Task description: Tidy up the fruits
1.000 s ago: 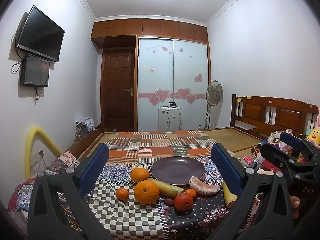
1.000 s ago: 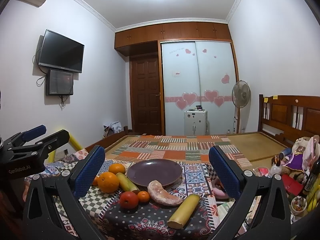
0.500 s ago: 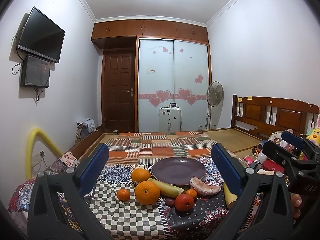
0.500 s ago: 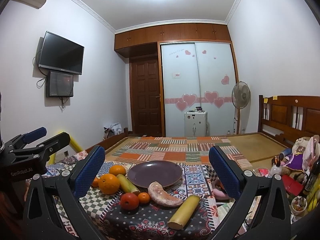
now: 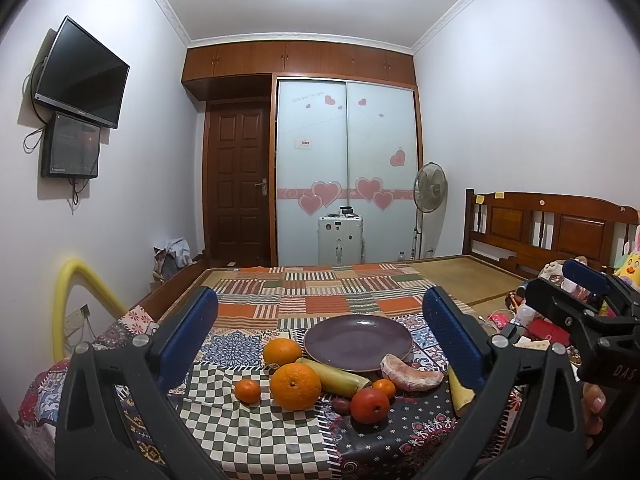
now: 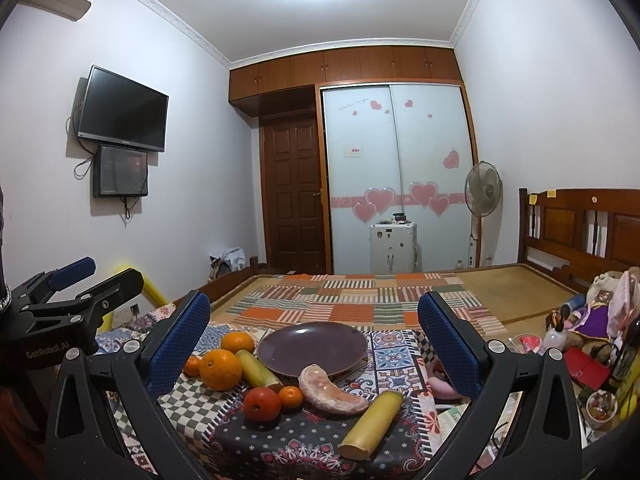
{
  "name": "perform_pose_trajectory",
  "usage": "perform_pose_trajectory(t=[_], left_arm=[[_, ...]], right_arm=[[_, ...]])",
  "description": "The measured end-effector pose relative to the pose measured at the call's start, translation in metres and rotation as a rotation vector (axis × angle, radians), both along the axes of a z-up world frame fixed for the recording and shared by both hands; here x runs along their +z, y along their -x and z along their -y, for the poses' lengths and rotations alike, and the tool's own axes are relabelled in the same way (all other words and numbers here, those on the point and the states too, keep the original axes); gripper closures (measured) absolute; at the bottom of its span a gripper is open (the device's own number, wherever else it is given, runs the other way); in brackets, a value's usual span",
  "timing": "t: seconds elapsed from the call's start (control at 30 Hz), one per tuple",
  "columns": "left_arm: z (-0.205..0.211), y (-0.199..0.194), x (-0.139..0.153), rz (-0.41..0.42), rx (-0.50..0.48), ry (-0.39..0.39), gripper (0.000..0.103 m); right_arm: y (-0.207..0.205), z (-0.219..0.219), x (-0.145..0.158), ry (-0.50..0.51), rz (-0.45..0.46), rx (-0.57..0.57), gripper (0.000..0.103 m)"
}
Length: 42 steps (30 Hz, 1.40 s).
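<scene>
change: my views barely shifted | both my grippers [image 5: 320, 344] [image 6: 314, 344] gape empty | plate [image 5: 358, 343] centre-frame, bare | fruit unsorted

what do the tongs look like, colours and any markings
Both tongs, left and right, have black angular plastic frames with silver screws and blue textured pads on the fingers. White lettering on the left body reads GenRobot.AI; the right body shows DAS.

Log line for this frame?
left gripper: open, empty | right gripper: open, empty | round purple plate: bare | fruit on patterned cloth: untouched
</scene>
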<state>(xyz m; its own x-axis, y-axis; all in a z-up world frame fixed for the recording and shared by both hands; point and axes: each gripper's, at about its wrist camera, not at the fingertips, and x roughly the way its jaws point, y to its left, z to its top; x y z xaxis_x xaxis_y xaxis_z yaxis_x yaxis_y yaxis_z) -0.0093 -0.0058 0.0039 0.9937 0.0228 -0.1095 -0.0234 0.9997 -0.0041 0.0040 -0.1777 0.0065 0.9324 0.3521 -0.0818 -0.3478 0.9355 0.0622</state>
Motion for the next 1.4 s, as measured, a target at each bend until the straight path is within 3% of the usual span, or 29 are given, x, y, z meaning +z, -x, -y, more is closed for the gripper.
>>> perform_pose_trajectory(t=[1.07,1.3,1.4], left_arm=[[0.0,-0.002,-0.006,-0.006,0.004,-0.009,0.0],[-0.006,-0.025,-0.028,-0.103,-0.005,-0.014,0.0],[-0.008,-0.039,-0.042,-0.158,-0.001,-0.028,0.007]], right_arm=[[-0.003,-0.003,-0.006,0.024,0.004,-0.014,0.0],[-0.033,-0.001,-0.038,0.109,-0.127,-0.046,0.0],[-0.047,-0.001,-0.058,0.167,-0.194,-0.072,0.011]])
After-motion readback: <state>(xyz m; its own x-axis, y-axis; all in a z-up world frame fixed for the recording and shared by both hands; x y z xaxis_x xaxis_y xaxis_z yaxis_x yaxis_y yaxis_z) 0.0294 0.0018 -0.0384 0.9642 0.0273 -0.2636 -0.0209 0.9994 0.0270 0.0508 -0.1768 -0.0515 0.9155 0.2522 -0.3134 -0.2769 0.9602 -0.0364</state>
